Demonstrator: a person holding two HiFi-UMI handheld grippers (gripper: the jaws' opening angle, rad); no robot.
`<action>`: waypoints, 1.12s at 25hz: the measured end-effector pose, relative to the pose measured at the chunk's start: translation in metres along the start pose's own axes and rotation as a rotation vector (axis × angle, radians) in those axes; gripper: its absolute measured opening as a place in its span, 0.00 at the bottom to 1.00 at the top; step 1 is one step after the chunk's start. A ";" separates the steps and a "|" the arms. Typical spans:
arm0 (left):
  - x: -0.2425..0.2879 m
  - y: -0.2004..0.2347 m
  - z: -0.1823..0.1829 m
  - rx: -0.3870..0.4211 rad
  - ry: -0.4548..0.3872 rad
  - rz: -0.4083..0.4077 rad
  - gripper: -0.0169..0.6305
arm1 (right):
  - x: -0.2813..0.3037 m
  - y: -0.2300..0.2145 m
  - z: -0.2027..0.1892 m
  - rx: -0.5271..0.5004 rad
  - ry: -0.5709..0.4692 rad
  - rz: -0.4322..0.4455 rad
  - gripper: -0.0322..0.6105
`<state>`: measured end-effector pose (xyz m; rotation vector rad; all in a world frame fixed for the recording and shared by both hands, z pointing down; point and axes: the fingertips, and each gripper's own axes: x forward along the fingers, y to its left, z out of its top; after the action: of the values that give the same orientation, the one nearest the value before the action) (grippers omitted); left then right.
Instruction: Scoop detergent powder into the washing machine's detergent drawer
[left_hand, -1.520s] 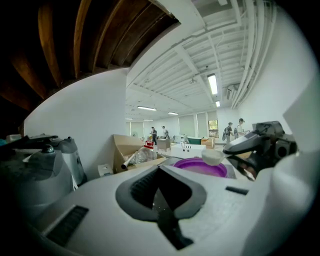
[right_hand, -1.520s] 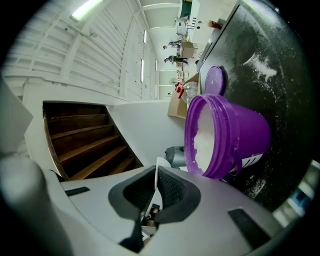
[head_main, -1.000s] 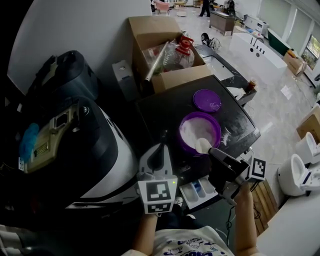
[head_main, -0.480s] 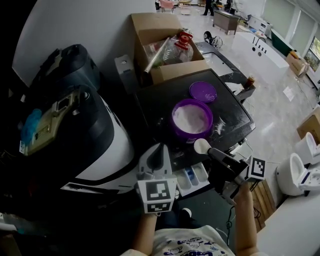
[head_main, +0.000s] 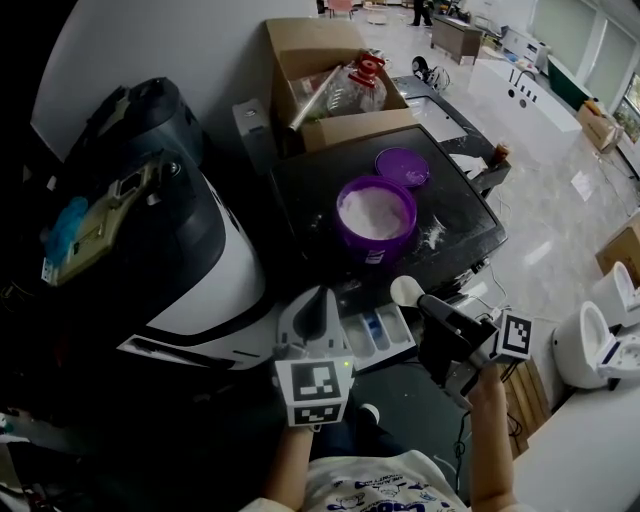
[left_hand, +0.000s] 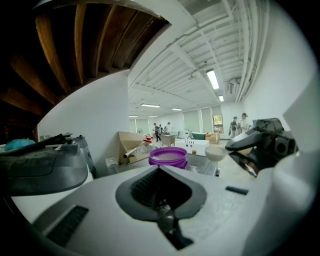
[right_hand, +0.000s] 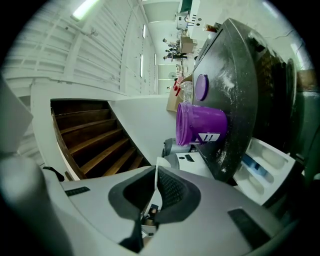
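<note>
A purple tub (head_main: 375, 215) of white detergent powder stands on the dark washing machine top (head_main: 460, 235), its purple lid (head_main: 402, 167) lying behind it. The detergent drawer (head_main: 372, 336) is pulled out below the front edge, with white and blue compartments showing. My right gripper (head_main: 428, 305) is shut on the handle of a white scoop (head_main: 405, 291), which hangs just above the drawer's right rear corner. My left gripper (head_main: 320, 302) is shut and empty, left of the drawer. The left gripper view shows the tub (left_hand: 167, 156) and scoop (left_hand: 216, 152) ahead.
An open cardboard box (head_main: 325, 75) with a bottle and clutter stands behind the machine. A dark and white appliance (head_main: 150, 250) rises at the left. White toilets (head_main: 590, 345) stand on the floor to the right. Spilled powder (head_main: 435, 235) dusts the machine top.
My right gripper has lifted the scoop out of the purple tub and brought it back toward me, past the machine's front edge to over the drawer. The left gripper has stayed put.
</note>
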<state>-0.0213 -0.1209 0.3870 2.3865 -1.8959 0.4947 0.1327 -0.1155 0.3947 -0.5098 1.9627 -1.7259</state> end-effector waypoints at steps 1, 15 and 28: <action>-0.002 -0.002 -0.001 0.000 0.001 0.002 0.03 | -0.003 0.000 -0.001 0.003 -0.001 0.000 0.08; -0.026 -0.025 -0.018 0.000 0.036 0.012 0.03 | -0.034 -0.016 -0.017 0.021 0.012 -0.024 0.08; -0.022 -0.029 -0.033 0.006 0.080 -0.016 0.03 | -0.038 -0.035 -0.028 0.016 0.015 -0.068 0.08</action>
<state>-0.0050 -0.0851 0.4169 2.3457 -1.8440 0.5871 0.1467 -0.0754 0.4358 -0.5650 1.9611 -1.7908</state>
